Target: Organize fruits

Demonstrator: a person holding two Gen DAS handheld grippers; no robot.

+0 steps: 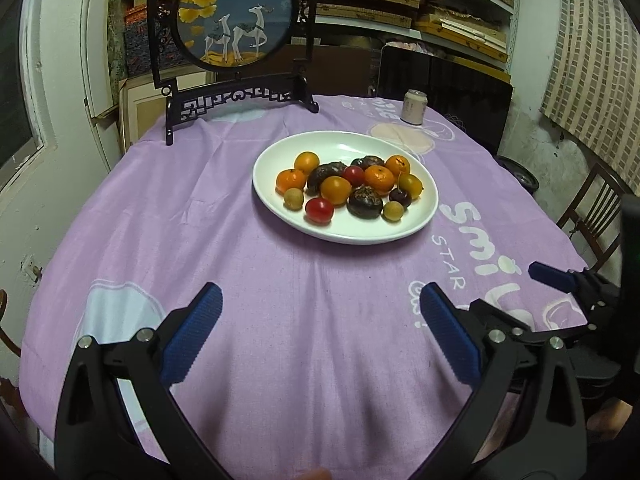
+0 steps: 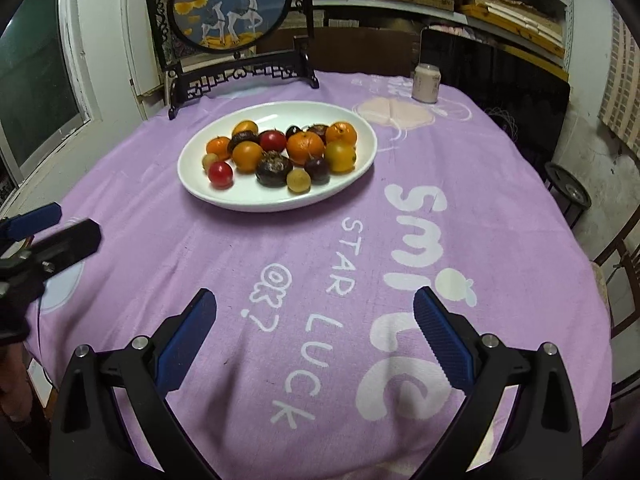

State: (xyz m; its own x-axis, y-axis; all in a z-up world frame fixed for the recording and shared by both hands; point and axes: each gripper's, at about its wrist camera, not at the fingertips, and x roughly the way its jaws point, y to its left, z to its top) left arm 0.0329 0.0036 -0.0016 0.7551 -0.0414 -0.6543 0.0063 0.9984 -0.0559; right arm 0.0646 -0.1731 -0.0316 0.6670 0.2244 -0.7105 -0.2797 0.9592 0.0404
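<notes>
Nearest to me, left gripper [image 1: 322,308] has its blue-padded fingers spread wide with nothing between them, hovering over bare purple tablecloth [image 1: 280,360] at the near edge. Right gripper [image 2: 314,312] is the same: fingers wide apart and empty, above the white "STAR LUCK" lettering [image 2: 316,320] on the cloth. Each gripper shows at the edge of the other's view, so I read them as side by side, apart, neither touching the table.

Mid-table I see the white oval plate [image 1: 400,232] with all the fruits [image 1: 348,188] piled in it: several oranges [image 1: 378,178], two red tomato-like ones [image 1: 319,210], a few small yellow-green round ones [image 1: 293,198], dark purple-brown ones [image 1: 364,202], and a dark cherry [image 1: 400,197]. They're clustered, mostly touching each other. Well clear of both grippers.

Beyond the plate on the right, a small pale jar [image 1: 415,106] stands upright. Far left edge, a round deer painting in a black carved stand [image 1: 236,12]. Behind that, shelves [image 1: 440,8] stacked with flat boxes.
</notes>
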